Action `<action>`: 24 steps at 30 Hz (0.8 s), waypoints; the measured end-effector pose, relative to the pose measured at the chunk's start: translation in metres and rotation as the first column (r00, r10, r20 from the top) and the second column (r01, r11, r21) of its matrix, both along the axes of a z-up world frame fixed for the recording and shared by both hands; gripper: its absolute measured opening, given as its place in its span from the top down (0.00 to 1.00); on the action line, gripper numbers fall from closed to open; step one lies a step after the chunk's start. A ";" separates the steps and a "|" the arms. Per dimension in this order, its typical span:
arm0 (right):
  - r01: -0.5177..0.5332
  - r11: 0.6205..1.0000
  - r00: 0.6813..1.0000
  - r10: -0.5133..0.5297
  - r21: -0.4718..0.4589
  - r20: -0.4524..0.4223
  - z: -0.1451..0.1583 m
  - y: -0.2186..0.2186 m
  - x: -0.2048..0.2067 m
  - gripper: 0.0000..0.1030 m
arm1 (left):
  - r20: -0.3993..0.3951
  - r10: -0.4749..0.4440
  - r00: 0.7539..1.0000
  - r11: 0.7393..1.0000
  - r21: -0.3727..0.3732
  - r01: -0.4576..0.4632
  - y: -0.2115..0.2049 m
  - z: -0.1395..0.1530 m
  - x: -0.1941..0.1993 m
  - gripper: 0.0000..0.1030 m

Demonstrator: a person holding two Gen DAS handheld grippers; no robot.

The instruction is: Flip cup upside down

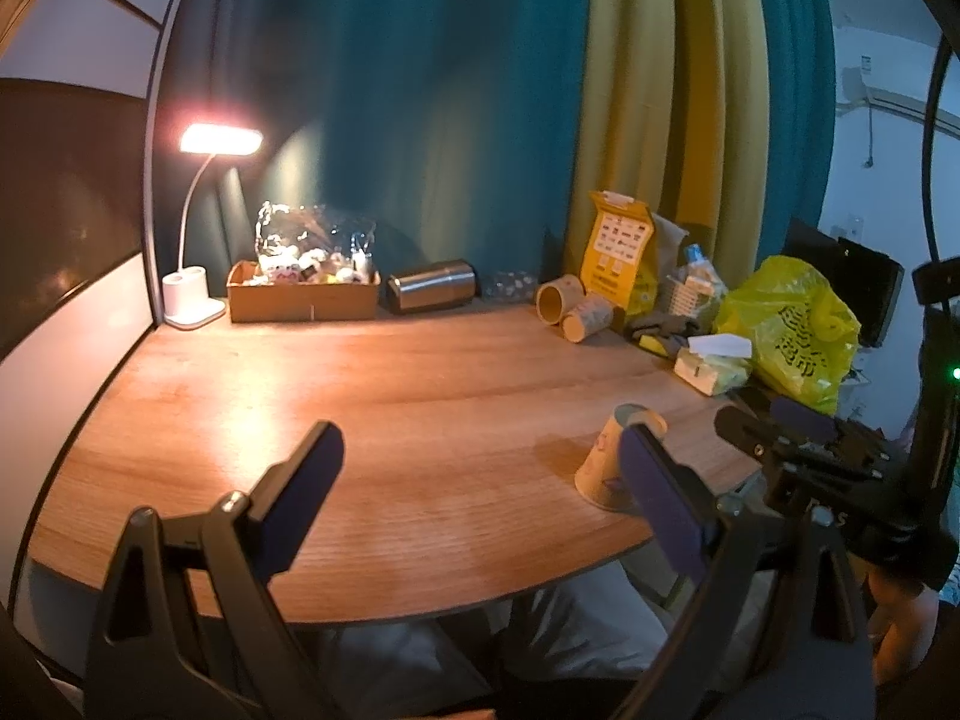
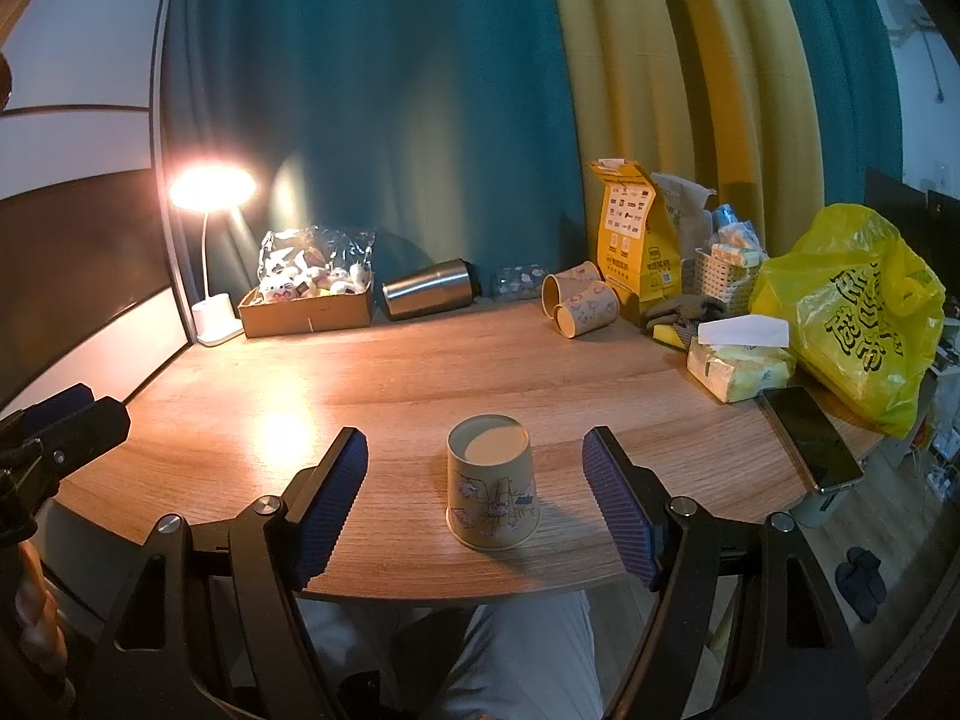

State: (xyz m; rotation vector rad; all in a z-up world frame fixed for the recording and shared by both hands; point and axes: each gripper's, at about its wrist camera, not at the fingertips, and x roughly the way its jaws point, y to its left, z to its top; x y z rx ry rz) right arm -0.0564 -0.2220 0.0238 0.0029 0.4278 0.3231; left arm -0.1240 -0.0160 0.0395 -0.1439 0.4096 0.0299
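Observation:
A printed paper cup (image 2: 491,483) stands upside down, base up, on the wooden table (image 2: 372,372) near its front edge. My right gripper (image 2: 474,474) is open, its blue-padded fingers (image 2: 336,495) on either side of the cup and not touching it. In the left wrist view the same cup (image 1: 606,462) shows partly behind my left gripper's right finger (image 1: 657,498). My left gripper (image 1: 474,474) is open and empty above the table's front, left of the cup. The right gripper also shows in the left wrist view (image 1: 780,420) at the right.
At the back stand a lit desk lamp (image 2: 210,192), a cardboard box (image 2: 306,306) of small items, a steel tumbler on its side (image 2: 427,297) and two lying paper cups (image 2: 579,299). At the right are a yellow carton (image 2: 633,246), tissues (image 2: 741,360), a yellow bag (image 2: 852,312) and a phone (image 2: 810,438).

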 end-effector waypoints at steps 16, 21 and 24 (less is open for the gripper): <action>0.001 1.000 1.000 -0.001 -0.001 0.000 0.000 0.001 -0.001 0.25 | 0.000 0.004 1.000 1.000 -0.002 -0.004 -0.001 0.001 0.000 0.09; 0.000 1.000 1.000 0.000 -0.001 0.000 0.000 0.001 0.000 0.25 | 0.000 0.003 1.000 1.000 -0.002 -0.003 -0.001 0.001 0.000 0.09; 0.001 1.000 1.000 -0.001 -0.001 0.000 0.000 0.001 0.000 0.25 | 0.000 0.004 1.000 1.000 -0.003 -0.004 -0.001 0.001 0.000 0.09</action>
